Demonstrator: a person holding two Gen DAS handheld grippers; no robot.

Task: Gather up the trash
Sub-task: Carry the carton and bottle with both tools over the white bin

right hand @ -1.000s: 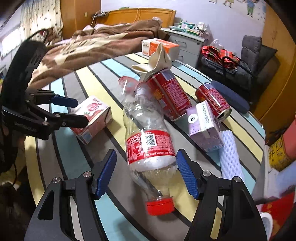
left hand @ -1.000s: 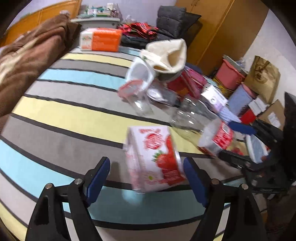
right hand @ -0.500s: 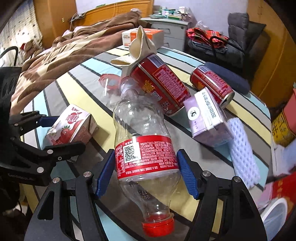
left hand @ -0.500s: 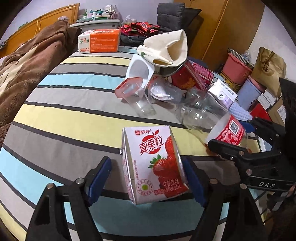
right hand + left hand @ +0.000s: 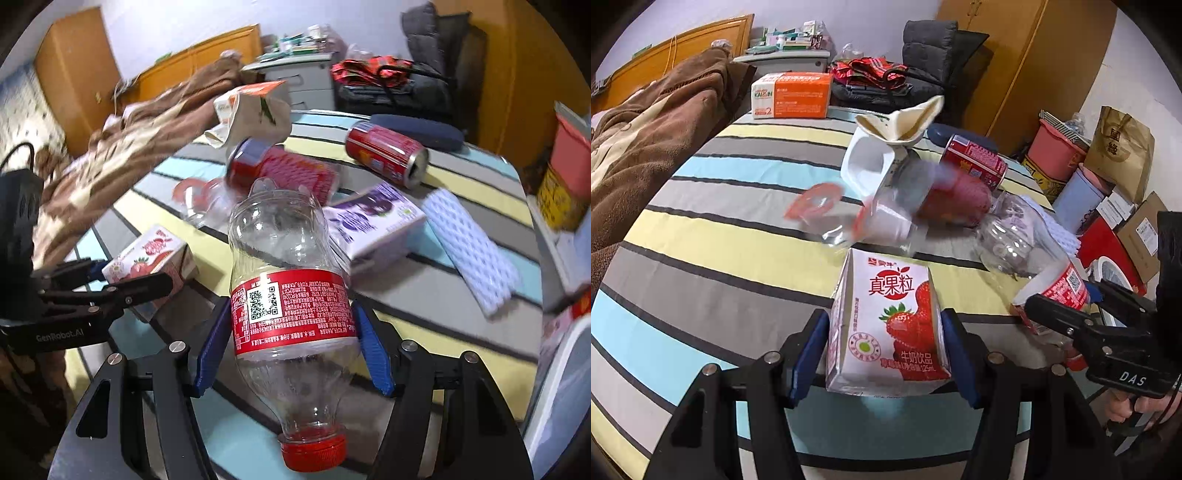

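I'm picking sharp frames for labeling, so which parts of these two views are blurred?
Left wrist view: strawberry milk carton sharp, clutter behind it, the red can, smeared. Right wrist view: plastic bottle crisp, brown blanket and foam sleeve motion-blurred.

Between my left gripper (image 5: 884, 354) pads: milk carton (image 5: 890, 321); plastic bottle (image 5: 291, 295) to its right, cans (image 5: 386, 153) behind, all on table (image 5: 701, 258).

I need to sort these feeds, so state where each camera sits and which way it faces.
Left wrist: on the left gripper, looking down its closing jaws at the strawberry carton; a hand shows bottom right.
Right wrist: on the right gripper, looking down jaws shut on the bottle.
Shared: carton, bottle, striped table, each other's gripper.
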